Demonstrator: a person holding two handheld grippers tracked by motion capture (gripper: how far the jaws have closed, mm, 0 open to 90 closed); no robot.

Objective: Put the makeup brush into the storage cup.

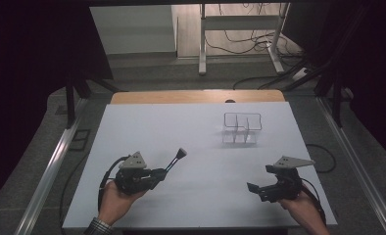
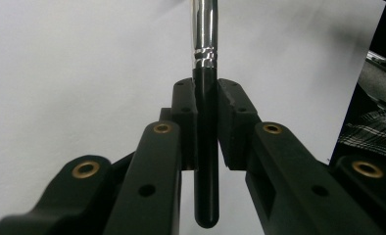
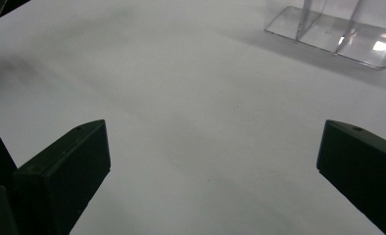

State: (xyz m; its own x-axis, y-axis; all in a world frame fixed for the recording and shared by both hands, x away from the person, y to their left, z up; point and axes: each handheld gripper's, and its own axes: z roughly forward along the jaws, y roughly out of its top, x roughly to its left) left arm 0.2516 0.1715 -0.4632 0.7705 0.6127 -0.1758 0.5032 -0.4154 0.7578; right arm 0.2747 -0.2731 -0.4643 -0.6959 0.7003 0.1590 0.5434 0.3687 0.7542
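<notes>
My left gripper (image 1: 162, 172) is shut on a makeup brush (image 1: 176, 159) with a black handle and silver ferrule, which slants up and to the right over the white table. In the left gripper view the brush handle (image 2: 205, 142) is pinched between the two black pads, its butt end hanging below them. My right gripper (image 1: 253, 187) stands open low over the table at the front right, with nothing between its fingers (image 3: 63, 171). A clear plastic divided organizer (image 1: 241, 128) stands toward the back right; the right gripper view has its base (image 3: 338, 36) at the upper right.
The white table top (image 1: 191, 137) has a wooden edge at the back. Metal rails run along both sides of the table. A desk frame and loose cables lie on the floor beyond.
</notes>
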